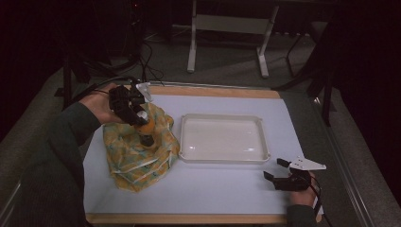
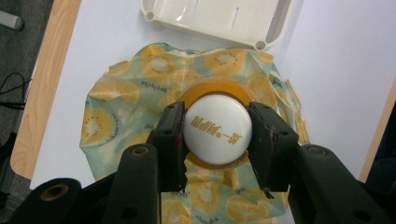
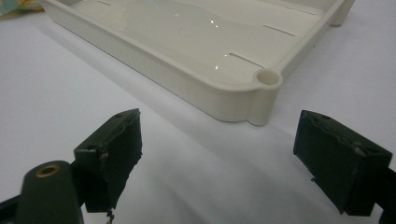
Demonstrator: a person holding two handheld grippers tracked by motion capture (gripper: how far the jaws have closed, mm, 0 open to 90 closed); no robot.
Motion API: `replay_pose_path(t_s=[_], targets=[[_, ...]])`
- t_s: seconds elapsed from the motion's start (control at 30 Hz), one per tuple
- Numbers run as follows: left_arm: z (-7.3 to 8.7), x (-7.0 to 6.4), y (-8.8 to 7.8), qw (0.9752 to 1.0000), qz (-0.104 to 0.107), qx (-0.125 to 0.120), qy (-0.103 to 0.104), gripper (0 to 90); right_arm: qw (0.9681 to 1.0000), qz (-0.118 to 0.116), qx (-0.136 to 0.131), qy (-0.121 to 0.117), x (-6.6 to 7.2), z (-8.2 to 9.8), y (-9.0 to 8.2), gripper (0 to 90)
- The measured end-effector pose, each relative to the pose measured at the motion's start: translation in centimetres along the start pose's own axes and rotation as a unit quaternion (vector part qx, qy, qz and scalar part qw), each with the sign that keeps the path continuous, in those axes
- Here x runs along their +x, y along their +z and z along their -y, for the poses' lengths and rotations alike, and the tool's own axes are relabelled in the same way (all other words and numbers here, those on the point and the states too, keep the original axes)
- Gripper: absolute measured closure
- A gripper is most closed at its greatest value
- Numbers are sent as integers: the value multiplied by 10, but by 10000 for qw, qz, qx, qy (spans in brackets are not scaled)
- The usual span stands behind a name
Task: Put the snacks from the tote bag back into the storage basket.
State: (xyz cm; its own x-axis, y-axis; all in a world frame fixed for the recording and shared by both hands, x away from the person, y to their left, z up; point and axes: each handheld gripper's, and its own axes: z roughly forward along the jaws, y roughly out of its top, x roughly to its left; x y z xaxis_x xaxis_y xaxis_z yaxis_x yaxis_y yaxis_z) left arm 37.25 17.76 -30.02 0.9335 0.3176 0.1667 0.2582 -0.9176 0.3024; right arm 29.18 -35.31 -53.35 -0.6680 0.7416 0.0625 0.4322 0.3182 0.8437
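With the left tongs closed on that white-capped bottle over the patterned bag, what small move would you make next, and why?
Probably carry the bottle sideways toward the tray and lower it there. The left tongs are clamped on its white cap, holding it above the citrus-print bag, and the tray beside the bag is empty. The right tongs rest open on the table near the tray's corner, out of the way.

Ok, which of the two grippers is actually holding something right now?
The left gripper, shut on the white cap of the orange bottle over the lemon-print bag. The right gripper is open beside the white tray.
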Motion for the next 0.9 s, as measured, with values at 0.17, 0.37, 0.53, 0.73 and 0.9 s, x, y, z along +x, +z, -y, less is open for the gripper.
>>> replay_pose_path(t_s=[0.17,0.37,0.53,0.73,0.9], targets=[[-4,0,-4,10000,46,7,14,590,10000,-3,6,2,0,0,0,150],[-9,-1,-10,9999,72,-5,78,590,10000,3,1,-5,0,0,0,150],[-13,-2,-16,9999,26,-66,121,590,10000,-1,5,0,0,0,0,150],[-19,-2,-20,9998,52,-78,159,590,10000,0,10,-3,0,0,0,150],[-24,-3,-20,9998,56,-67,187,590,10000,-4,19,-4,0,0,0,150]])
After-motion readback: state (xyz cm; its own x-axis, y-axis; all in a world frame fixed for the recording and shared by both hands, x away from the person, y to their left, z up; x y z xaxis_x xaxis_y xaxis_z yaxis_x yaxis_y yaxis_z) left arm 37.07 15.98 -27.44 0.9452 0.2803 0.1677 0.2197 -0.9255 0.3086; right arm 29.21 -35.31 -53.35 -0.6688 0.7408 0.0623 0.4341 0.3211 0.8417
